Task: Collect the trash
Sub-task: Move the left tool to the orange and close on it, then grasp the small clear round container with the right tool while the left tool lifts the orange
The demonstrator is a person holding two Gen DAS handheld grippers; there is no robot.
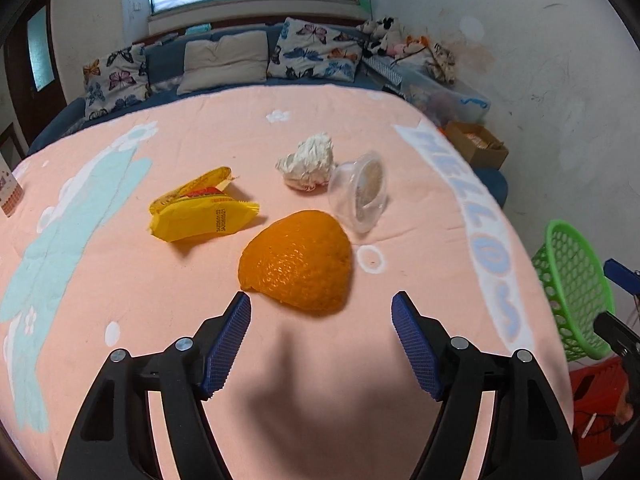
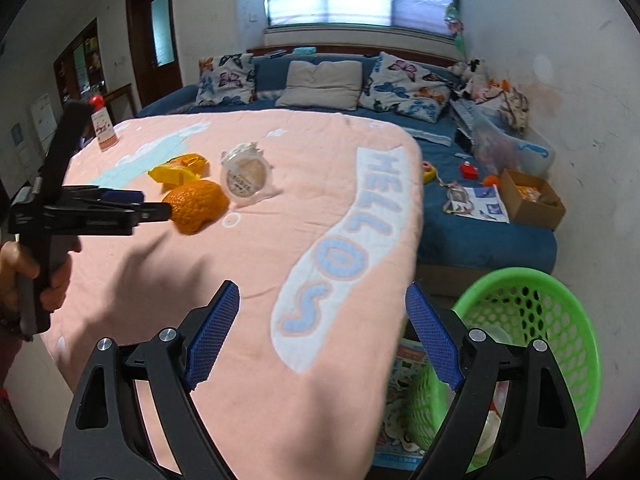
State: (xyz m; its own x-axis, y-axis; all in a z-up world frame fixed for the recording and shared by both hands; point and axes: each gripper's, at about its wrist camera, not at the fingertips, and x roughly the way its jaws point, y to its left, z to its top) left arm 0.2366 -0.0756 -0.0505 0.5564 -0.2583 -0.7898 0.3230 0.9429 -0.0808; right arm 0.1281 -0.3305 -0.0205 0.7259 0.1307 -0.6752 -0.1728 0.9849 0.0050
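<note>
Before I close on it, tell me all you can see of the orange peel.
The orange peel is one large domed piece, pitted skin up, bright and glossy, with a ragged lower edge. It lies on the pink blanket, apart from the yellow wrapper and clear plastic cup. The left hand-held gripper is open just before it, not touching.

Pink cover (image 2: 256,264) over my desk carried big pale-blue letters on a white band, reading "HELLO" (image 2: 362,200) with a trailing "S" (image 2: 306,307) in the right wrist view; same lettering (image 1: 468,196) ran along the right edge in my left wrist view, warped by the lens. Yellow wrapper (image 1: 200,216) had a printed code in two lines, digits roughly "34209060122" and "34209050621", last figures not certain. Round label inside the clear plastic cup (image 2: 245,178) had dark print, too small to read. Small carton (image 2: 105,130) at the far left corner showed print, unreadable. Nothing else legible.
</note>
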